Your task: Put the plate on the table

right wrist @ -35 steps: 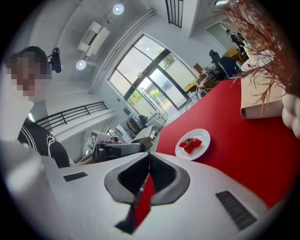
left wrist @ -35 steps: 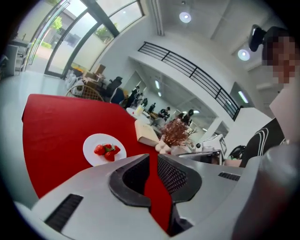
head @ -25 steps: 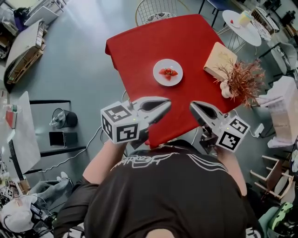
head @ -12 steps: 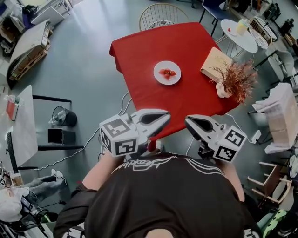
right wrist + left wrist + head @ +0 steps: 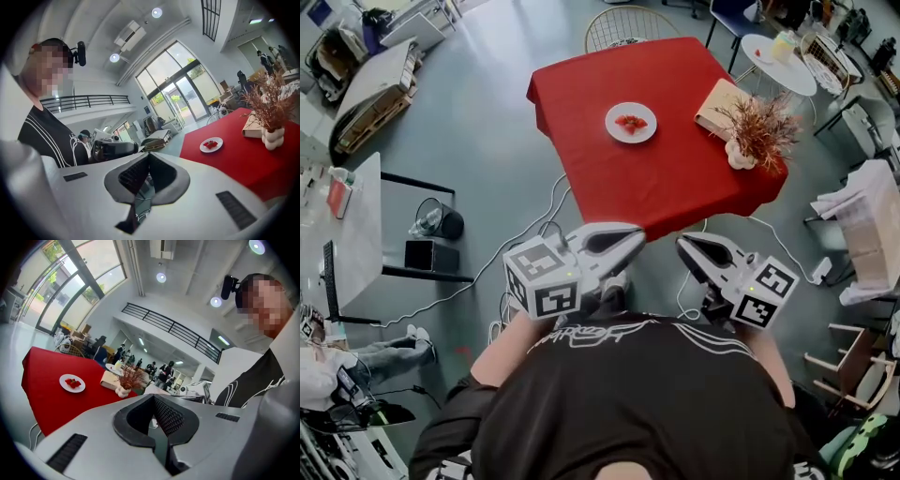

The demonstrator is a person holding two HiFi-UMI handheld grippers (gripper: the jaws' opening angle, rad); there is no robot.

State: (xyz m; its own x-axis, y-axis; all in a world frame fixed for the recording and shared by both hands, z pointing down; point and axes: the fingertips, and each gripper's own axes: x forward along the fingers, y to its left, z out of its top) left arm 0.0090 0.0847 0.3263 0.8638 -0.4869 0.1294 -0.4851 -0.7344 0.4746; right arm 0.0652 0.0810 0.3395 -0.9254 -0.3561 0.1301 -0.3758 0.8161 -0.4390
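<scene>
Plate, small, round, white (image 5: 630,123), with red food pieces at its centre; flat on square red-clothed worktop (image 5: 675,187), in the far-left part of the cloth. On same cloth to the right, apart from plate: flat beige book (image 5: 716,95); white knobbly vase with dried rust-coloured sprigs (image 5: 738,156).

Left claw (image 5: 635,240): grey, marker cube at rear; jaws pressed together, nothing held. Low, in front of black-shirted torso (image 5: 647,403), just short of worktop's near edge, over grey floor (image 5: 487,141).

Right claw (image 5: 683,247): same build; jaws likewise closed, nothing between them. Level with left claw, just beside it.

Plate well apart from both claws, ahead of them across the red cloth. In left gripper view, plate (image 5: 72,383) up and left of closed tips (image 5: 158,434); in right gripper view, plate (image 5: 211,145) up and right of tips (image 5: 139,190).
</scene>
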